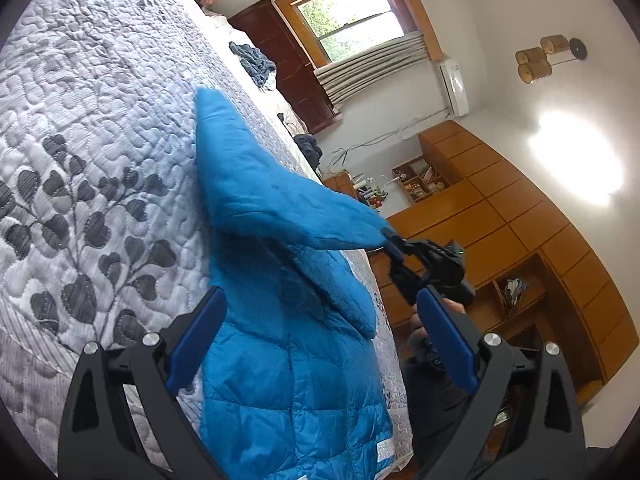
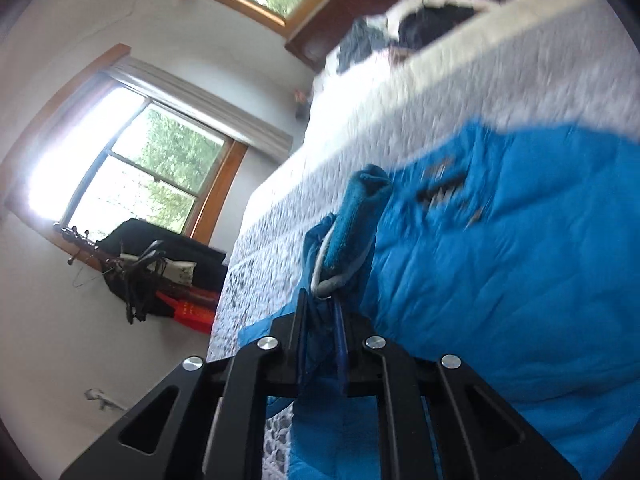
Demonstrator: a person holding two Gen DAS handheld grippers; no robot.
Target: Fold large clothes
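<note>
A bright blue quilted puffer jacket [image 1: 288,360] lies on a white bedspread with grey leaf print [image 1: 80,160]. My left gripper [image 1: 316,340] is open, its blue pads either side of the jacket body, holding nothing. One sleeve [image 1: 280,200] is lifted off the bed and stretched to the right, where my right gripper [image 1: 394,246] pinches its end. In the right wrist view my right gripper [image 2: 322,320] is shut on the sleeve cuff [image 2: 356,224], with the jacket body [image 2: 500,260] spread to the right on the bedspread [image 2: 440,92].
Dark clothes [image 1: 252,62] lie further up the bed, with another dark heap [image 1: 308,146] at its edge. Wooden cabinets [image 1: 520,232] and a cluttered shelf [image 1: 420,178] stand beyond the bed. A guitar and bags [image 2: 152,268] rest under a window [image 2: 132,172].
</note>
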